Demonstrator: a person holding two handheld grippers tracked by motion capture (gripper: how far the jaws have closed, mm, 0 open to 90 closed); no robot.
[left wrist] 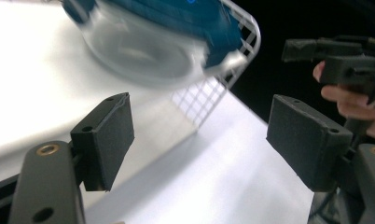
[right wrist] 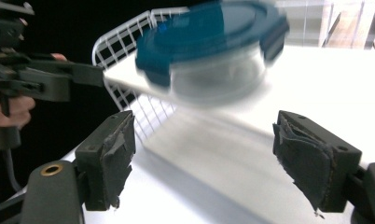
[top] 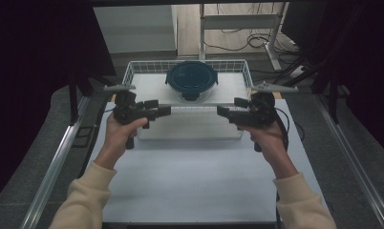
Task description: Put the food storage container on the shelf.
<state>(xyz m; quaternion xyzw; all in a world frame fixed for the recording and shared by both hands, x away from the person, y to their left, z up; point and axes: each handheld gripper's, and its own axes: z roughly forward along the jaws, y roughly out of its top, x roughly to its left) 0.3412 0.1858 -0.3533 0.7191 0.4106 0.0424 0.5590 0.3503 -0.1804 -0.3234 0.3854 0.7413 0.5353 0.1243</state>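
A round clear container with a dark blue lid (top: 191, 80) sits inside a white wire basket (top: 147, 64) at the far side of the white table (top: 195, 176). My left gripper (top: 164, 110) hovers at the basket's near left corner, jaws open and empty. My right gripper (top: 223, 112) hovers at the near right side, also open and empty. The two point toward each other. In the left gripper view the container (left wrist: 148, 42) lies blurred beyond the open jaws (left wrist: 206, 135). The right gripper view has it (right wrist: 213, 46) above its own open jaws (right wrist: 209, 154), whose pads are frayed.
Metal rails (top: 56, 162) run along both sides of the table. Behind the basket stand desk legs (top: 202, 28) and loose cables (top: 257, 40) on the floor. Dark curtains hang on the left and right. The near half of the table is bare.
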